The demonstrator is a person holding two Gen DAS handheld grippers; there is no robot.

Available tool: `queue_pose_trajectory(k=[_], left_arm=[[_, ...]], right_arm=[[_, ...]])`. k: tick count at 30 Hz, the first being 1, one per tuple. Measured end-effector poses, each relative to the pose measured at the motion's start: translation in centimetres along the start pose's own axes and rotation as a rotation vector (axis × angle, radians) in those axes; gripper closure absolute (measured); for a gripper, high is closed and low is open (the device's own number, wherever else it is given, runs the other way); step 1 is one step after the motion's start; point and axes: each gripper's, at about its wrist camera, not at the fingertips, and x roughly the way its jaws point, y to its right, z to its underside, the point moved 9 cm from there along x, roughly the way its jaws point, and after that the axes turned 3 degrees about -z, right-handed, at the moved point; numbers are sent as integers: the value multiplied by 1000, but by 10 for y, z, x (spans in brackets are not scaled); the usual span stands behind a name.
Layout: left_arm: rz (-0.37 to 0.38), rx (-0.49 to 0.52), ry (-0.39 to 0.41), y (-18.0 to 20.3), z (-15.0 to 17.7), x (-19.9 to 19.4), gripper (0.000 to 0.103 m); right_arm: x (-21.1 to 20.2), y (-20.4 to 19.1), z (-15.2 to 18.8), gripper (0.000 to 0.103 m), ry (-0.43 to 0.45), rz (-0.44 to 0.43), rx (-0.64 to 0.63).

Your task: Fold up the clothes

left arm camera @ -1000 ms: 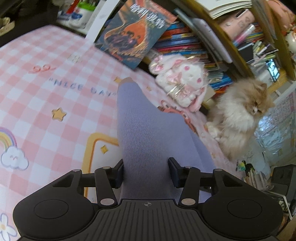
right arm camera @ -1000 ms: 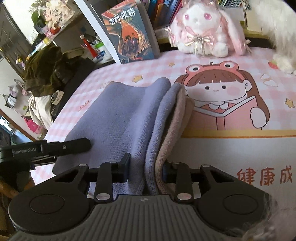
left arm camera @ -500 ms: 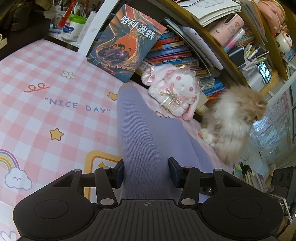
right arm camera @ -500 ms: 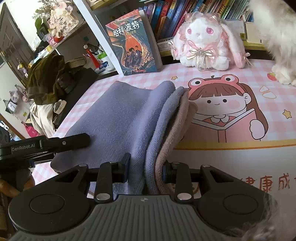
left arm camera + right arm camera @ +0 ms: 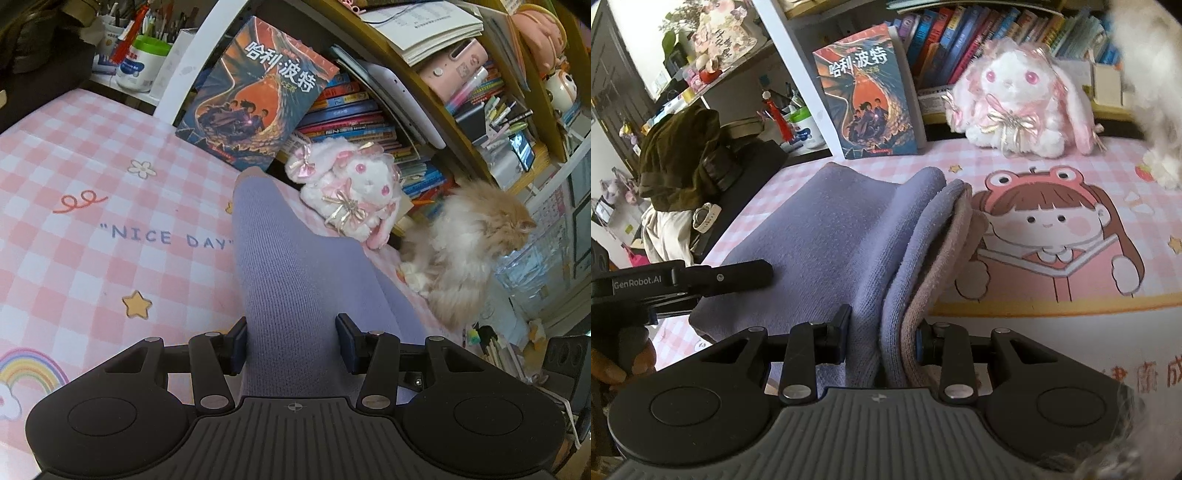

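A lavender knit garment [image 5: 295, 266] is held up over the pink checked cover [image 5: 92, 177]. My left gripper [image 5: 291, 343] is shut on one bunched end, and the fabric fills the gap between its pads. In the right wrist view the same garment [image 5: 831, 236] sags in a fold, with a pinkish-beige layer [image 5: 945, 243] along its right edge. My right gripper [image 5: 884, 338] is shut on these stacked layers. The left gripper's finger [image 5: 713, 277] shows at the left of that view, lying against the cloth's left edge.
A fluffy cat [image 5: 472, 251] sits at the cover's right edge beside a plush rabbit [image 5: 351, 184]. A book [image 5: 255, 96] leans on a crowded bookshelf [image 5: 424, 96]. Dark clothes [image 5: 679, 155] are piled on the left in the right wrist view.
Both grippers have shifted with the garment still clamped. The book, rabbit and shelf sit lower in both views than a second ago. Neither grip has changed.
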Motion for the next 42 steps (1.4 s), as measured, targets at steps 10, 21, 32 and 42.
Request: queue_pose_trajectory(k=[10,21,32,42], left_arm=[[49,-5,6,-15,-38,28,56],[46,-28,-2,-29,-72,84,56],[25,-3,16,-31,-102,121,56],[-34,-2,10,-44,-101,140,55]], right_arm=[[30,4,-35,74,44,3,-33],[80,28,-78,74,38,38,-96],[115,52,-112,74,43,34,-86],[139,60,-119,73,43,45,-82]])
